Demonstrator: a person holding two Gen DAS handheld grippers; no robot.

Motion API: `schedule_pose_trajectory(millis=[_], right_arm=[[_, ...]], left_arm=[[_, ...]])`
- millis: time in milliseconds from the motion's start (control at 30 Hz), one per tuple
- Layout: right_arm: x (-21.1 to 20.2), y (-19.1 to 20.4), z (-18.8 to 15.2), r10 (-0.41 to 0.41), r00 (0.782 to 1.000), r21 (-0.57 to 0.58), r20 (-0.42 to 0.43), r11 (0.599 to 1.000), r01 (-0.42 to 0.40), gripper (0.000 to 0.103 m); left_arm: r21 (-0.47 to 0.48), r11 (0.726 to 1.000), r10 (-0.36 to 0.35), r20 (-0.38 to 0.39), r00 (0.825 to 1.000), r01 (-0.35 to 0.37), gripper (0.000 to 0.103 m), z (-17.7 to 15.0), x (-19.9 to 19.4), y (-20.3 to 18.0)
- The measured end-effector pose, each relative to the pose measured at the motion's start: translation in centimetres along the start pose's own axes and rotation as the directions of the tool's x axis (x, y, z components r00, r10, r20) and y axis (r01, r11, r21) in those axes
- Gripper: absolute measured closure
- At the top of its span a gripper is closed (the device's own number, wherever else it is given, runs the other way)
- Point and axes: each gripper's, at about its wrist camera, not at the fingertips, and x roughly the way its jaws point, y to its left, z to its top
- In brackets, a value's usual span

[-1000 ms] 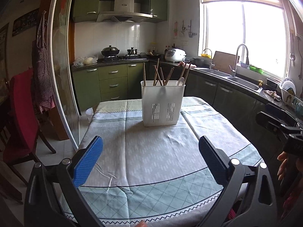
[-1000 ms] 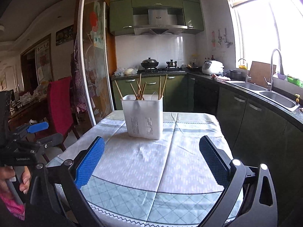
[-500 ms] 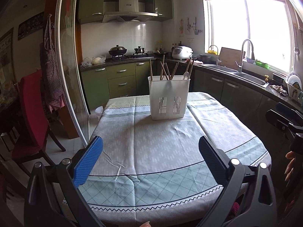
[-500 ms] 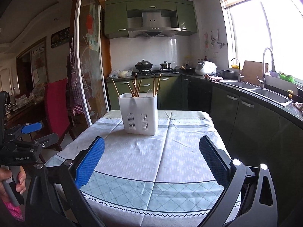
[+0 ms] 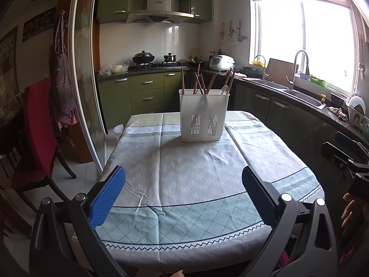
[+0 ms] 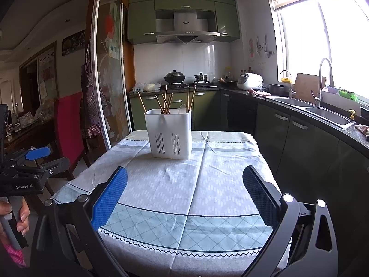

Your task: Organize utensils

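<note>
A white slotted utensil holder [image 5: 204, 115] [image 6: 170, 133] stands upright at the far end of the table. Several wooden chopsticks [image 5: 200, 82] [image 6: 166, 101] and a pale spoon [image 5: 224, 90] [image 6: 182, 109] stick up out of it. My left gripper [image 5: 183, 184] hangs open over the table's near edge, well short of the holder, nothing between its blue pads. My right gripper [image 6: 184, 184] is open too, over the near part of the table, holding nothing. Each gripper shows at the edge of the other's view, held in a hand.
The table wears a grey and pale green cloth [image 5: 196, 173] [image 6: 184, 184]. A red-covered chair [image 5: 34, 133] [image 6: 69, 127] stands at the left by a glass sliding door. Green cabinets, a stove with pots [image 5: 143, 57] and a sink counter [image 5: 299, 92] run behind and to the right.
Both grippers have drawn back from the holder, which now looks smaller and farther; more of the table's near edge shows. Both stay open.
</note>
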Motion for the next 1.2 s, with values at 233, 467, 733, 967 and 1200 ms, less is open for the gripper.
schedule_pose_trajectory(millis=[233,467,733,967,1200], right_arm=[[0.18,0.19,0.04,0.004,1.0,-0.002,-0.008,1.0,-0.004,0.004],[0.28,0.19,0.05,0.007,1.0,-0.002,-0.008,1.0,-0.007,0.004],[0.46,0.2,-0.01,0.004,1.0,-0.001,-0.006,1.0,-0.004,0.004],[0.77,0.21,-0.07,0.005,1.0,-0.002,-0.011,1.0,-0.005,0.004],[0.71,0.14,-0.04,0.006,1.0,-0.002,-0.01,1.0,-0.006,0.004]], left_arm=[[0.0,1.0,0.003,-0.002,1.0,-0.003,0.007,-0.09,0.18,0.08],[0.001,1.0,0.002,-0.003,1.0,-0.002,0.007,-0.11,0.22,0.11],[0.004,1.0,0.003,-0.002,1.0,-0.003,0.007,-0.15,0.18,0.05],[0.003,1.0,0.005,-0.002,1.0,-0.005,0.007,-0.14,0.15,0.07],[0.003,1.0,0.004,-0.002,1.0,-0.004,0.007,-0.14,0.14,0.1]])
